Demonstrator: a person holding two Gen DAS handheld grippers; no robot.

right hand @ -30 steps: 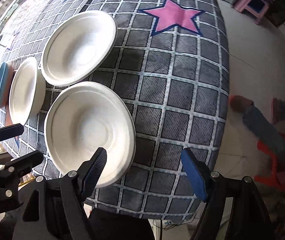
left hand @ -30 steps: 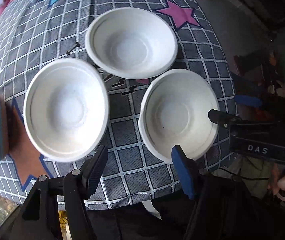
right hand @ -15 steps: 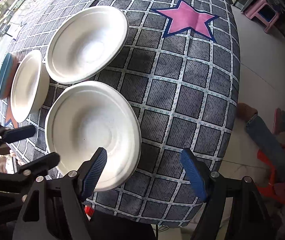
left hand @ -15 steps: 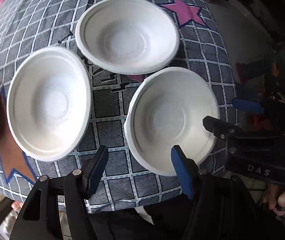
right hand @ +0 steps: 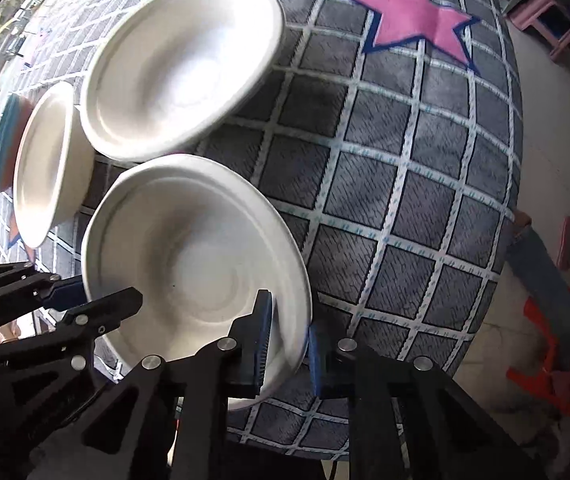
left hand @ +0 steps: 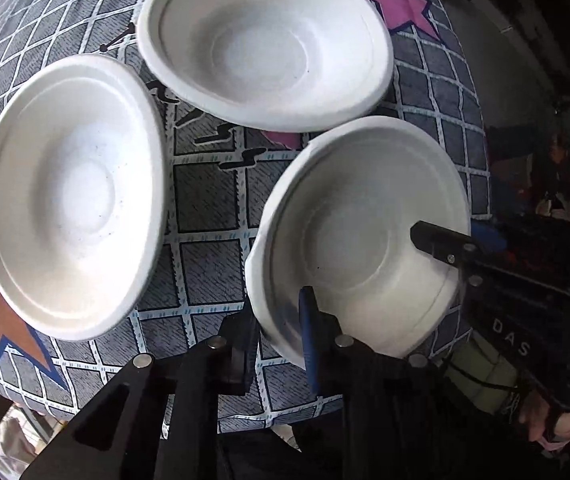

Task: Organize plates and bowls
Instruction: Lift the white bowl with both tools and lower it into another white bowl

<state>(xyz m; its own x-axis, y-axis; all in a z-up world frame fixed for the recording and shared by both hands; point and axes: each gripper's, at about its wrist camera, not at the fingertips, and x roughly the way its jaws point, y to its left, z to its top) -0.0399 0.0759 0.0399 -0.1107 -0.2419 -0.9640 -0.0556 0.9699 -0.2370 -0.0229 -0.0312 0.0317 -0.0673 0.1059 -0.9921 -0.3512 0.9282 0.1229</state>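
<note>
Tongs status: left tongs (left hand: 281, 332) and right tongs (right hand: 287, 340) both just closed, each now clamped on rim of same white paper bowl (left hand: 359, 232), lower right of left view, at edge of grid-patterned counter (right hand: 405, 208). Two other white bowls (left hand: 73, 196) untouched. Judgement: grasp complete; lift for stacking next.

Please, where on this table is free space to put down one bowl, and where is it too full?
The widest bare patch of tablecloth lies right of the near bowl, below the pink star. It is crowded where the far bowl, left bowl and near bowl nearly meet; only a narrow gap remains.
</note>
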